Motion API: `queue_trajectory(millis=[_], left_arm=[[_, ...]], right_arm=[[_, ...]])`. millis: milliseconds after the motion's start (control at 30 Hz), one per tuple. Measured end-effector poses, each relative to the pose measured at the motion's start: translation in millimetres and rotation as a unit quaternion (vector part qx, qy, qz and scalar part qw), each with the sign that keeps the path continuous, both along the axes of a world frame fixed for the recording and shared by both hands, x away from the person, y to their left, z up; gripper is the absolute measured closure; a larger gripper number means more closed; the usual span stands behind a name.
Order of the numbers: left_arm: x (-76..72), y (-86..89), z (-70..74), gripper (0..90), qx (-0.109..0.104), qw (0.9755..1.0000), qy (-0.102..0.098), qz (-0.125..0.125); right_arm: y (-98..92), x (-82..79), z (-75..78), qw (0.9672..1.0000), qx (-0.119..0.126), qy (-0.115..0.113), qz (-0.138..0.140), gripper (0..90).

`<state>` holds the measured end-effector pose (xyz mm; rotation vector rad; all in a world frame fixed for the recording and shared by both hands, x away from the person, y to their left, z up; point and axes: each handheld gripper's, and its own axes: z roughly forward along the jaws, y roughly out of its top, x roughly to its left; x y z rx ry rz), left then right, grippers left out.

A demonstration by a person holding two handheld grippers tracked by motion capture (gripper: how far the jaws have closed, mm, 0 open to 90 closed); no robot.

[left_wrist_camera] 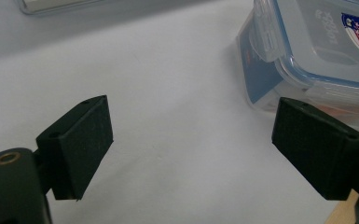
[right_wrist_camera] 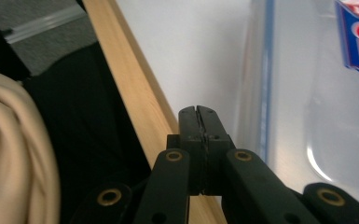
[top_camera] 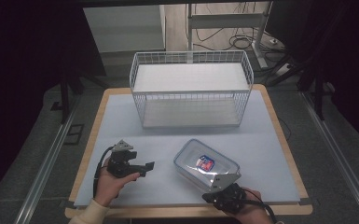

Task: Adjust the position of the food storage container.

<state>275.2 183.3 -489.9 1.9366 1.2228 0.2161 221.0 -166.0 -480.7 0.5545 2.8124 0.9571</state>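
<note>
Plastic box: clear lidded food container (top_camera: pixel 206 165) on the pale mat, near edge, before a white wire basket (top_camera: pixel 191 88).
Left gripper (left_wrist_camera: pixel 191 144): jaws wide, empty.
Right gripper (right_wrist_camera: pixel 199 116): jaws pressed together, holding nothing.
Risk: closed jaws could shove the container aside.

I'm seeing both grippers, left gripper (top_camera: pixel 147 169) and right gripper (right_wrist_camera: pixel 199 116), showing matte black jaws, brass-ringed screw holes, grey three-cornered plates, black cables; cream sleeve (top_camera: pixel 89 213).

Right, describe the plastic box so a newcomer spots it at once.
Start at the white wire basket at the back of the pale blue mat. Come toward the near edge, right of centre: the clear lidded container lies there, with a blue-rimmed lid and a red-and-blue label.
</note>
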Motion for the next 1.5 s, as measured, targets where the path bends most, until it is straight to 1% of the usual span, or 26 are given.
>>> queue_trajectory(millis=[33, 100, 267, 400, 433, 567, 600, 633, 667, 700, 733, 767, 800, 833, 967, 1000, 1033, 1167, 1500], left_arm=[[0.2, 0.1, -0.2, 12.0, 0.0, 1.0, 0.0, 0.0], [0.5, 0.0, -0.6, 12.0, 0.001, 1.0, 0.001, 0.0], [0.6, -0.3, -1.3, 11.9, 0.002, 1.0, 0.001, 0.0], [0.2, 1.0, -0.8, 12.0, 0.0, 1.0, 0.001, 0.002], [0.3, 1.8, -0.8, 12.0, 0.0, 1.0, 0.001, 0.003], [0.9, 2.9, -1.1, 12.0, 0.001, 1.0, 0.002, 0.005], [0.9, 2.9, -1.1, 12.0, 0.001, 1.0, 0.002, 0.005], [1.0, 3.4, -1.3, 12.0, 0.001, 1.0, 0.003, 0.007], [1.0, 3.4, -1.3, 12.0, 0.001, 1.0, 0.003, 0.007], [0.9, 3.7, -1.3, 11.9, 0.001, 1.0, 0.003, 0.007], [0.9, 3.7, -1.3, 12.0, 0.001, 1.0, 0.003, 0.007], [0.9, 4.0, -1.2, 12.0, 0.0, 1.0, 0.003, 0.008], [0.9, 4.0, -1.2, 12.0, 0.0, 1.0, 0.003, 0.008], [0.8, 4.3, -1.0, 12.0, -0.001, 1.0, 0.004, 0.009], [1.5, 3.9, -2.3, 11.9, 0.001, 0.9999, 0.006, 0.009], [1.5, 3.9, -2.3, 11.9, 0.001, 0.9999, 0.006, 0.009], [1.7, 3.7, -2.8, 11.9, 0.002, 0.9999, 0.007, 0.008], [2.1, 3.3, -3.6, 12.0, 0.001, 0.9999, 0.008, 0.009], [2.4, 2.7, -4.5, 12.0, 0.001, 0.9999, 0.009, 0.01]], right_arm=[[-1.1, 0.4, 0.0, 1.0, -0.004, -0.004, -0.003, 90.0], [-2.8, 0.9, 0.1, 1.0, 0.0, 0.0, -0.002, 90.0], [-4.1, 1.7, 0.5, 1.0, -0.001, 0.002, -0.001, 90.0], [-8.5, 4.2, 1.4, 1.0, -0.004, 0.002, -0.007, 90.0], [-13.1, 7.4, 1.9, 0.9999, -0.004, 0.002, -0.015, 90.0], [-22.9, 13.7, 3.0, 0.9996, -0.009, -0.002, -0.026, 90.0], [-22.9, 13.7, 3.0, 0.9996, -0.009, -0.002, -0.026, 90.0], [-28.7, 18.2, 3.9, 0.9994, -0.008, -0.003, -0.034, 90.0], [-28.7, 18.2, 3.9, 0.9994, -0.008, -0.003, -0.034, 90.0], [-34.9, 23.2, 4.5, 0.999, -0.003, -0.002, -0.044, 90.0], [-34.9, 23.2, 4.5, 0.999, -0.003, -0.002, -0.044, 90.0], [-41.1, 27.9, 4.8, 0.9986, -0.002, -0.004, -0.053, 90.0], [-41.1, 27.9, 4.8, 0.9986, -0.002, -0.004, -0.053, 90.0], [-47.3, 32.3, 5.2, 0.998, 0.004, -0.003, -0.062, 90.0], [-58.7, 40.4, 7.0, 0.997, 0.013, -0.004, -0.076, 90.0], [-58.7, 40.4, 7.0, 0.997, 0.013, -0.004, -0.076, 90.0], [-64.2, 44.0, 8.0, 0.9965, 0.018, -0.006, -0.082, 90.0], [-71.0, 48.9, 8.9, 0.9952, 0.023, -0.008, -0.095, 90.0], [-75.6, 54.2, 8.7, 0.9944, 0.021, -0.015, -0.103, 90.0]])
